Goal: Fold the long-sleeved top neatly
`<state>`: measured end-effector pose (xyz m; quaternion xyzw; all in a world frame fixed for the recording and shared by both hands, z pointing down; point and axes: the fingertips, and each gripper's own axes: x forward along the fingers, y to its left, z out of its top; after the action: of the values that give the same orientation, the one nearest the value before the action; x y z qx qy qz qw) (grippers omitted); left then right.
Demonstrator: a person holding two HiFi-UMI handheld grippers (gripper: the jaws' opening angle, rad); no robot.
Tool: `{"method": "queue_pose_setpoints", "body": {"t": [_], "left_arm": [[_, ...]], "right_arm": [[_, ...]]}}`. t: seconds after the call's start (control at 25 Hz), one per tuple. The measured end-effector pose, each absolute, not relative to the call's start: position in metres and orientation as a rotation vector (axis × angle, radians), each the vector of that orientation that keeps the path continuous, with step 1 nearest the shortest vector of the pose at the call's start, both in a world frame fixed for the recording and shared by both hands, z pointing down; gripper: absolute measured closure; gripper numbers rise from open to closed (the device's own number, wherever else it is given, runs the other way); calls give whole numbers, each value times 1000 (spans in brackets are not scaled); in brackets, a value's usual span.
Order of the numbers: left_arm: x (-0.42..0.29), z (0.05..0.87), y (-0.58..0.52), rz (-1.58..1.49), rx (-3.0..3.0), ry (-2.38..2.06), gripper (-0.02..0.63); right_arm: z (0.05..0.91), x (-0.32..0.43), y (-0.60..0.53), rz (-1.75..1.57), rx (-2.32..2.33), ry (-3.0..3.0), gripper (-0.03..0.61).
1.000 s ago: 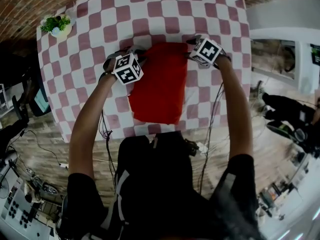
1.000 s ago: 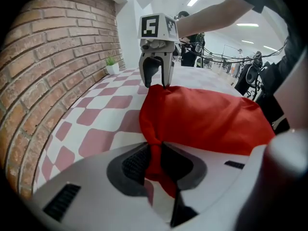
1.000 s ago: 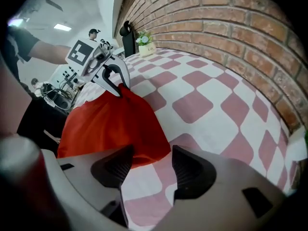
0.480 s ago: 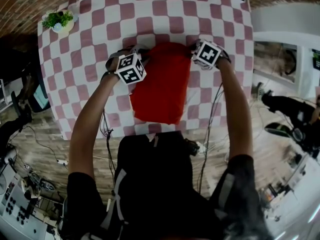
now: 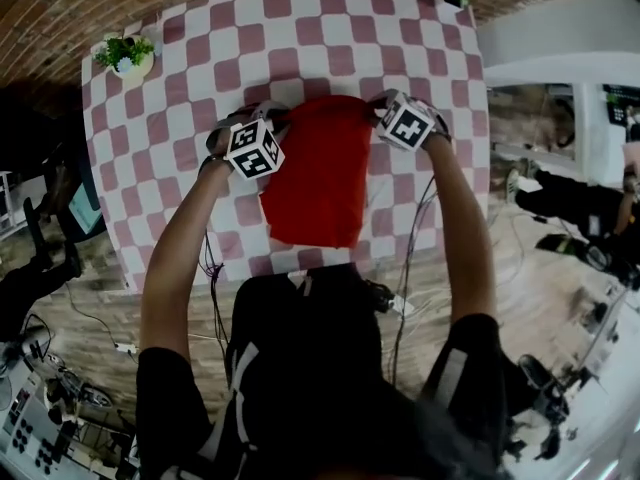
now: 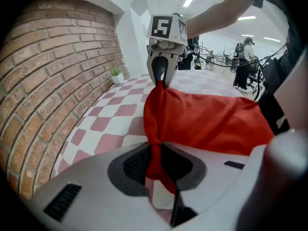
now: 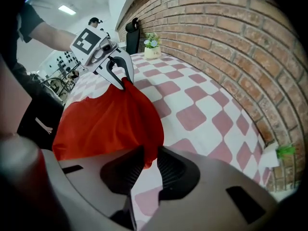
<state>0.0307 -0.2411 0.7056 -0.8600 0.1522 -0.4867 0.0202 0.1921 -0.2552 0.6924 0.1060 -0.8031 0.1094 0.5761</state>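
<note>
Above the pink-checked tablecloth (image 5: 300,28), left gripper (image 6: 155,150) and just-closed right gripper (image 7: 147,159) clamp far corners of the red fabric top (image 5: 315,183); the right's thin bite may slip

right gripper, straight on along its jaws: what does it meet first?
The right gripper has just been closing, with a corner of the red top between its jaws, so cloth comes first. Beyond it, the checkered tablecloth, probably close below.
</note>
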Motion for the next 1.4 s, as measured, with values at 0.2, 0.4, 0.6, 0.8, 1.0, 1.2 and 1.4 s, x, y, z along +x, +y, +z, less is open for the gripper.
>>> {"method": "queue_pose_setpoints", "body": {"t": [0.2, 0.4, 0.6, 0.8, 1.0, 1.2, 1.4], "left_arm": [[24, 676, -228, -1407, -2612, 519, 535], [21, 648, -199, -1316, -2569, 524, 535], [24, 624, -169, -1227, -2495, 484, 535], [22, 601, -133, -1178, -2454, 467, 535], [24, 593, -96, -1164, -2440, 460, 535], [24, 595, -59, -1177, -2402, 448, 535], [27, 612, -28, -1214, -2336, 401, 535]], "right_arm": [[656, 192, -246, 108, 385, -1898, 499], [624, 189, -210, 42, 477, -1916, 500], [597, 191, -167, -38, 593, -1895, 500], [576, 189, -119, -85, 673, -1891, 500], [576, 191, -74, -81, 676, -1915, 500], [584, 190, -37, -90, 653, -1949, 502], [604, 192, -5, -92, 612, -1960, 502]]}}
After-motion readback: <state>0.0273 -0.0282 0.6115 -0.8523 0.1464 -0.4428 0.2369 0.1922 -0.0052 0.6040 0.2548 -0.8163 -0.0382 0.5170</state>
